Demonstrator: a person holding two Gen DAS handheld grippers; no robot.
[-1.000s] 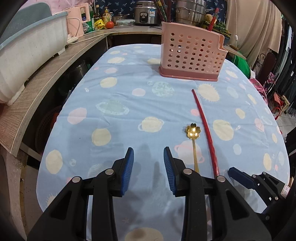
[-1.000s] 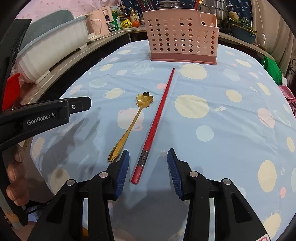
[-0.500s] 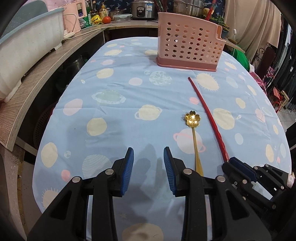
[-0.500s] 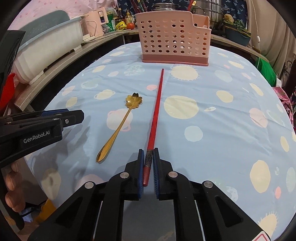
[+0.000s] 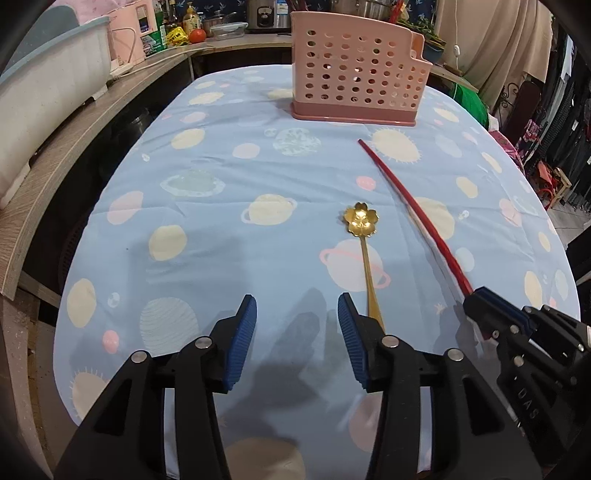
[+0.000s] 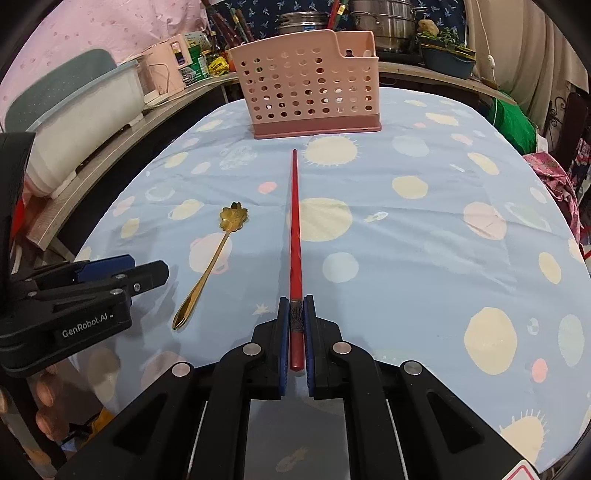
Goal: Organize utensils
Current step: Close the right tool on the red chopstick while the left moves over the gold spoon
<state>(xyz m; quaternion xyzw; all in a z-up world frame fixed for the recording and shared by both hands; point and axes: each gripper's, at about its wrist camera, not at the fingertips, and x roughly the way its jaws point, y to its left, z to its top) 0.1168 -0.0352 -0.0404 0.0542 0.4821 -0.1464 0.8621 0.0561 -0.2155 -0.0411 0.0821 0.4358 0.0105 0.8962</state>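
Red lacquered chopstick (image 6: 294,221) lies pinched at its thick end in the right gripper (image 6: 294,325), tip aimed at the pink perforated plastic caddy (image 6: 308,85), seemingly barely lifted; left gripper (image 5: 297,332), jaws just widening and empty, nears the gold flower-bowled spoon (image 5: 364,240) for pickup

Two low wrist views, both facing basket (image 5: 356,70)

Planet-print tablecloth (image 5: 229,236); tomato (image 5: 198,35) on counter (image 5: 74,133)
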